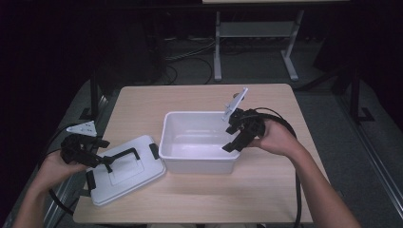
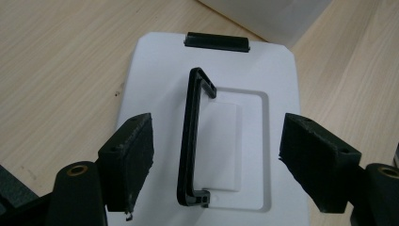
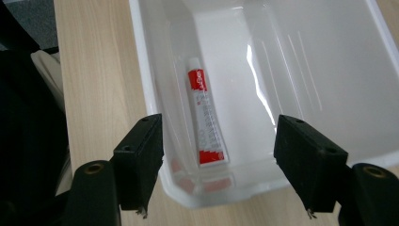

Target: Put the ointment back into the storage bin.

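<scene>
1. black and padded, the right gripper (image 1: 236, 141) hangs with its jaws spread wide over the right end of the white tub (image 1: 167, 142); nothing sits between the pads, which stand apart above the tub's near rim in the right gripper view.
2. below those jaws a small tube (image 3: 206, 117) lies flat on the tub's floor, close to one long wall and roughly parallel to it. it is white with a white cap, a red band just under the cap, fine print along its body and a red strip at its flat crimped end.
3. the tub is a glossy white rectangle with rounded corners, standing at the middle of the wooden table (image 1: 266, 190).
4. the left gripper (image 1: 102, 159) is also spread open, one pad on each side of the black handle (image 2: 190, 141) without touching it.
5. that handle stands up from a recessed panel in the white lid (image 1: 123, 171), which lies flat near the table's front left corner, just beside the tub. a black latch (image 2: 216, 41) sits on the lid's far edge in the left gripper view.
</scene>
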### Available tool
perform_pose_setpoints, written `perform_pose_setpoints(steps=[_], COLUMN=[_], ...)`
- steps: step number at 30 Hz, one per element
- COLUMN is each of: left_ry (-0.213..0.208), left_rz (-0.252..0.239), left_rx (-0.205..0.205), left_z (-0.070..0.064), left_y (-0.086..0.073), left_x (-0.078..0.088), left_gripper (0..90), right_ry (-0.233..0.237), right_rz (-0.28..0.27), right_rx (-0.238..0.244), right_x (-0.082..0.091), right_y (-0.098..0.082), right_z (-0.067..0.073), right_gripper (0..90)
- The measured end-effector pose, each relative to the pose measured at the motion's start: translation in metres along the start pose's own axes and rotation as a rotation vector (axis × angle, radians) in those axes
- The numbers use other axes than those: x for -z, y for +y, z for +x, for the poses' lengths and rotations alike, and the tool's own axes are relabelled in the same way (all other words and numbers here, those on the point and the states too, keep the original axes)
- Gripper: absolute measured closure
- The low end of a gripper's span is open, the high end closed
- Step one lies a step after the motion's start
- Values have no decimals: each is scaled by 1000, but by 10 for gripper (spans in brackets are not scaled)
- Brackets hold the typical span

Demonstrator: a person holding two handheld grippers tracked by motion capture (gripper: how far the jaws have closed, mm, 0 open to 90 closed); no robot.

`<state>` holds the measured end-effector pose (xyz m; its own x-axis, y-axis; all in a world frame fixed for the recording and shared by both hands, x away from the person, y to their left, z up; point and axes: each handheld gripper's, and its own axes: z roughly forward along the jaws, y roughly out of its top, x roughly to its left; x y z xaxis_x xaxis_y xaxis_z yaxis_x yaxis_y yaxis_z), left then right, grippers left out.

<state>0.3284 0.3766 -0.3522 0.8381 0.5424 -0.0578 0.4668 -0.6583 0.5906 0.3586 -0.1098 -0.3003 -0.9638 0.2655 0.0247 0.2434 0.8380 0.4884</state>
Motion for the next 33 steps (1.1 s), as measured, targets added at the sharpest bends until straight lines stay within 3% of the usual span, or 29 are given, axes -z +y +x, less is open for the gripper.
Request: perform_pose_setpoints(steps=[17, 33], left_ry=[-6, -12], left_rz=[7, 18], left_rx=[-2, -4], left_z=[0, 0], left_y=[5, 6], left_x=[-4, -8], left_gripper=[256, 256], right_ry=[-55, -60], right_rz=[-13, -24], right_rx=[-45, -110], right_x=[20, 8], right_y=[-41, -86], right_z=[4, 10], right_gripper=[275, 263])
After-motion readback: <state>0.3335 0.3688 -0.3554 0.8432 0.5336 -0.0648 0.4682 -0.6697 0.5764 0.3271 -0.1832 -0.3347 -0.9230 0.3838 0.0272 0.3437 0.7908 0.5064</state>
